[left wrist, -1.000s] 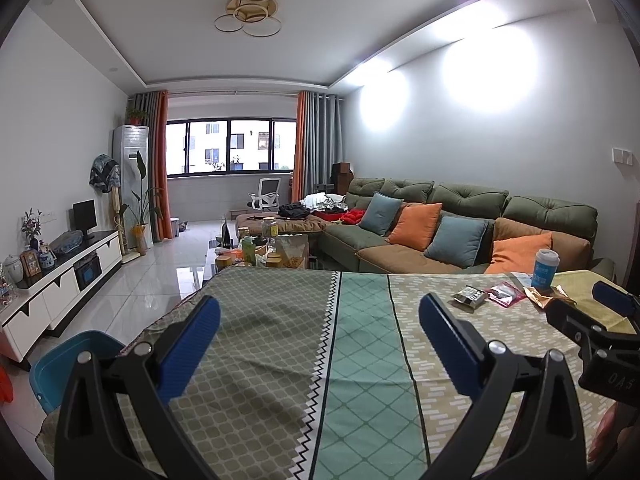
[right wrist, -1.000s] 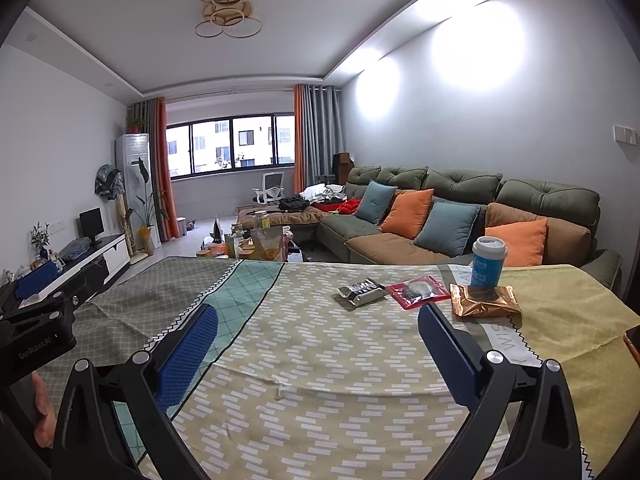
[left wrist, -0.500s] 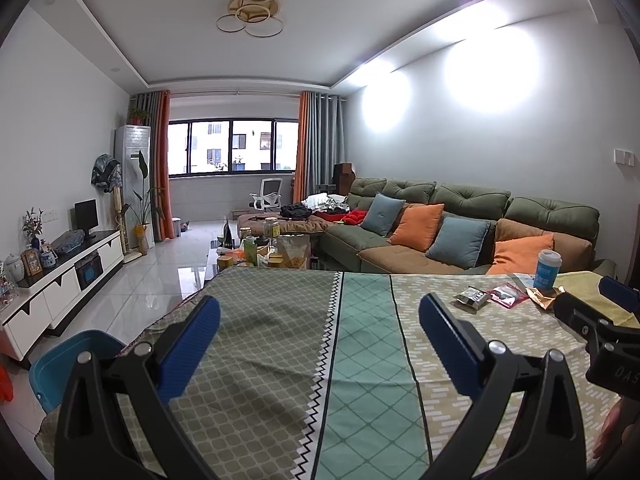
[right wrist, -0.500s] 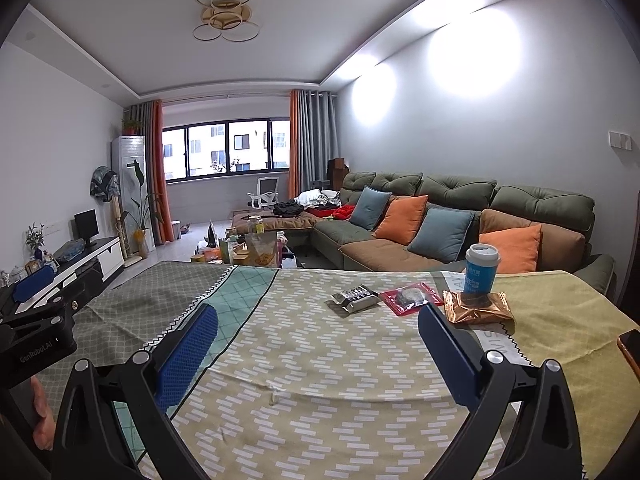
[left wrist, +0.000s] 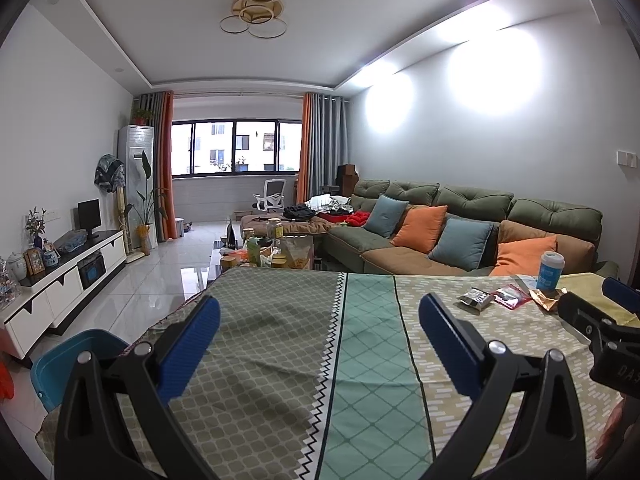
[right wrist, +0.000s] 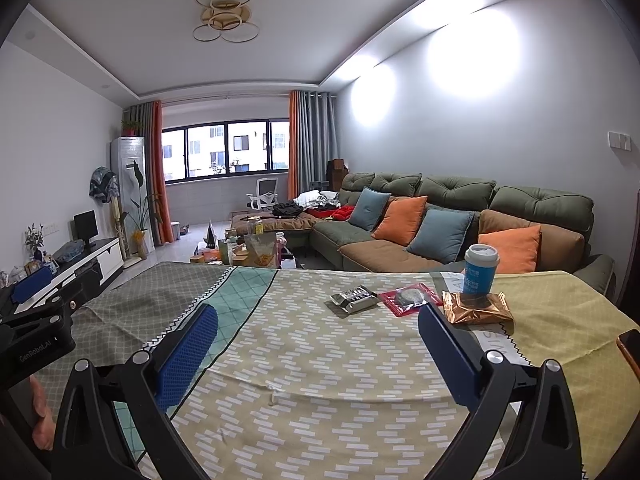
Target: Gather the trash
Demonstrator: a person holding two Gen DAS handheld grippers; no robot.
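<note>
Trash lies on the patterned tablecloth [right wrist: 304, 344]: a silver wrapper [right wrist: 353, 299], a red packet [right wrist: 409, 298], a crumpled gold wrapper [right wrist: 476, 309] and a blue paper cup [right wrist: 479, 269] standing on it. The same items show far right in the left wrist view: silver wrapper [left wrist: 474, 299], red packet [left wrist: 511, 295], gold wrapper [left wrist: 547, 300], cup [left wrist: 550, 271]. My right gripper [right wrist: 318, 344] is open and empty, short of the trash. My left gripper [left wrist: 319, 340] is open and empty over the table's left part. A blue bin [left wrist: 70, 364] stands on the floor left of the table.
A phone edge [right wrist: 630, 350] lies at the table's right rim. Beyond the table stand a cluttered coffee table [left wrist: 264, 252], a green sofa with cushions [left wrist: 460, 232] and a white TV cabinet [left wrist: 60, 280]. Tiled floor lies to the left.
Both grippers have drifted slightly forward and the right view has tilted a little; the trash sits a bit nearer the right gripper. Both stay open.
</note>
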